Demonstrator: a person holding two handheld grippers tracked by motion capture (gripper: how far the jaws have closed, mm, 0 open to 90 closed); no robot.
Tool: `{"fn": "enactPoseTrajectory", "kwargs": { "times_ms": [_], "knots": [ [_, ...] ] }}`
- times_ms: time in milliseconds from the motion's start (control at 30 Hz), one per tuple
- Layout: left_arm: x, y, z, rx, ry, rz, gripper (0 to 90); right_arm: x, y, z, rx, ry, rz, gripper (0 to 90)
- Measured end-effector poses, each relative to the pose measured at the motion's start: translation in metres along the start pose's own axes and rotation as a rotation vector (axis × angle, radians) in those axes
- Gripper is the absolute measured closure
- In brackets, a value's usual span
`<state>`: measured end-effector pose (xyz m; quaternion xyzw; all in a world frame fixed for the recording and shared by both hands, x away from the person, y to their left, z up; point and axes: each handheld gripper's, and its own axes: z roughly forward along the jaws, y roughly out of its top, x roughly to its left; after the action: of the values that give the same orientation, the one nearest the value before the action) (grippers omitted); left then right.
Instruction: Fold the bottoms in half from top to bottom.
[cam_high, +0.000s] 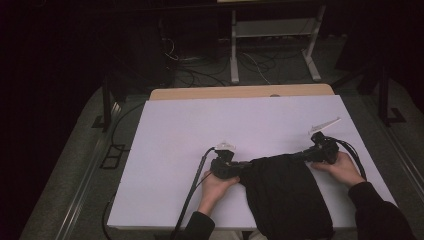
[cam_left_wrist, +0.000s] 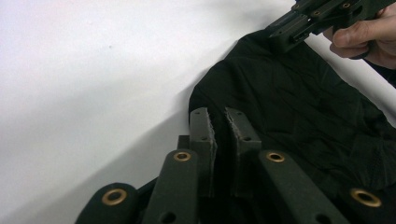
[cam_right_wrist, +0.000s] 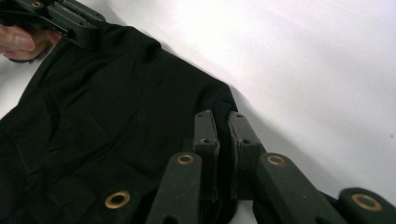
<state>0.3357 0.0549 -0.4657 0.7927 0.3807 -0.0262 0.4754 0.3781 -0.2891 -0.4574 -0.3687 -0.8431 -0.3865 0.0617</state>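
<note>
A black cloth garment (cam_high: 287, 192) lies on the white table (cam_high: 200, 130), hanging over its near edge. My left gripper (cam_high: 240, 169) is shut on the cloth's far left corner (cam_left_wrist: 205, 93); the jaws pinch a fold of the fabric in the left gripper view (cam_left_wrist: 220, 121). My right gripper (cam_high: 300, 156) is shut on the far right corner, with cloth between its jaws in the right gripper view (cam_right_wrist: 222, 122). Both corners rest at table height. Each gripper view also shows the other gripper at the cloth's opposite corner.
The white table top stretches wide to the left and far side of the cloth. A wooden strip (cam_high: 240, 92) borders its far edge. Beyond it stand a white metal frame (cam_high: 272, 45) and loose cables (cam_high: 200, 70) on the dark floor.
</note>
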Motion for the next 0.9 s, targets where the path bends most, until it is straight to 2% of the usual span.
{"fn": "enactPoseTrajectory", "kwargs": {
  "times_ms": [267,433,567,700,900],
  "knots": [
    [-0.003,0.006,-0.017,-0.052,0.032,0.062,83.8,0.010,0.000,-0.007,-0.047,-0.024,0.032,83.4],
    [0.001,0.012,-0.027,-0.046,0.055,0.095,84.3,0.021,0.007,-0.007,-0.084,-0.024,0.071,83.4],
    [0.004,0.018,-0.036,-0.051,0.070,0.116,84.4,0.028,0.012,-0.003,-0.091,-0.027,0.089,83.4],
    [0.007,0.024,-0.043,-0.046,0.089,0.145,84.4,0.033,0.018,0.000,-0.104,-0.031,0.099,83.4],
    [0.016,0.032,-0.052,-0.052,0.110,0.159,84.4,0.041,0.027,0.006,-0.123,-0.039,0.106,83.4]
  ]
}}
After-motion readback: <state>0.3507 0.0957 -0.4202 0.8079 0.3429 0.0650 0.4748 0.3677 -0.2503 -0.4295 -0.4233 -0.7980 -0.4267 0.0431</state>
